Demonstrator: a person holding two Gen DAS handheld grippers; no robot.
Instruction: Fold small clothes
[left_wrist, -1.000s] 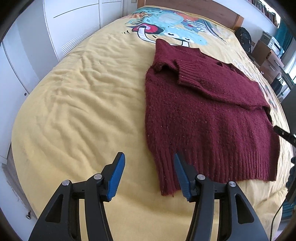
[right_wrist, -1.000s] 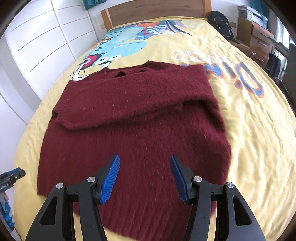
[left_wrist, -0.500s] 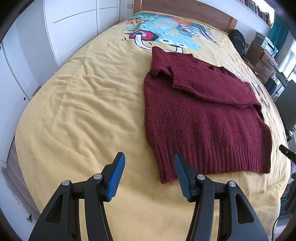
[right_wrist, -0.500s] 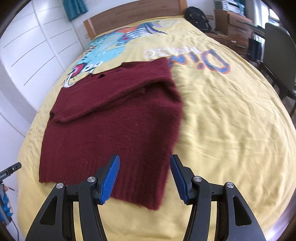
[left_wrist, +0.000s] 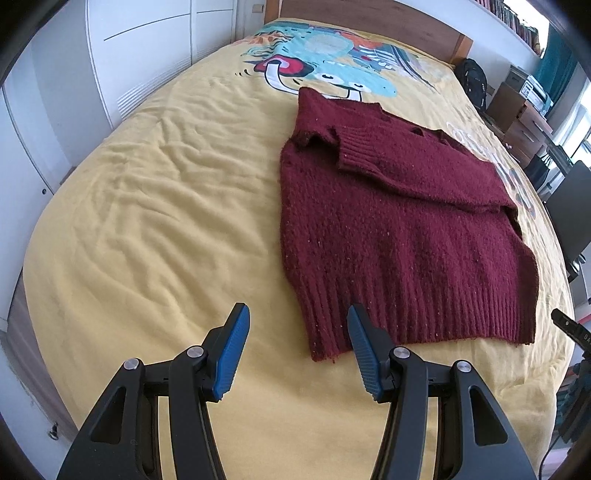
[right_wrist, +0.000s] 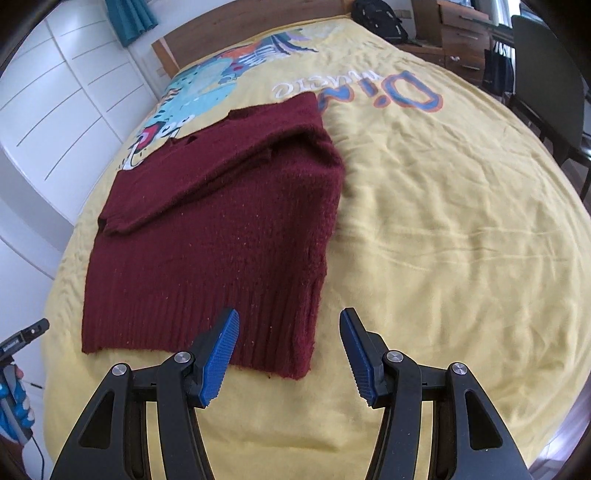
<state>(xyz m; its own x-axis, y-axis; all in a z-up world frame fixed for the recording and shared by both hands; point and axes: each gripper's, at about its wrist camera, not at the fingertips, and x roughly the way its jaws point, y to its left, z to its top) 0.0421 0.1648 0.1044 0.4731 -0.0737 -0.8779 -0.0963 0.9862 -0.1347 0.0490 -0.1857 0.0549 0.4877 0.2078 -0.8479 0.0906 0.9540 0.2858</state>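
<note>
Left wrist view looks down on a yellow bedspread (left_wrist: 155, 221) with the left gripper (left_wrist: 297, 349) at six o'clock, its jaws spread and nothing between the blue pads (left_wrist: 232, 354). A maroon knitted sweater (left_wrist: 399, 236) lies flat on the bedspread from the centre toward two o'clock, both sleeves folded across its chest, its ribbed hem nearest the camera. One hem corner sits just ahead of the gripper's right-hand pad, apart from it.

From the right wrist, the right gripper (right_wrist: 288, 349) hangs at six o'clock with jaws spread and empty. The sweater's other hem corner lies just beyond the left-hand pad (right_wrist: 218, 358). A wooden headboard (right_wrist: 236, 22) stands at twelve o'clock, white wardrobe doors (right_wrist: 55, 99) at ten.
</note>
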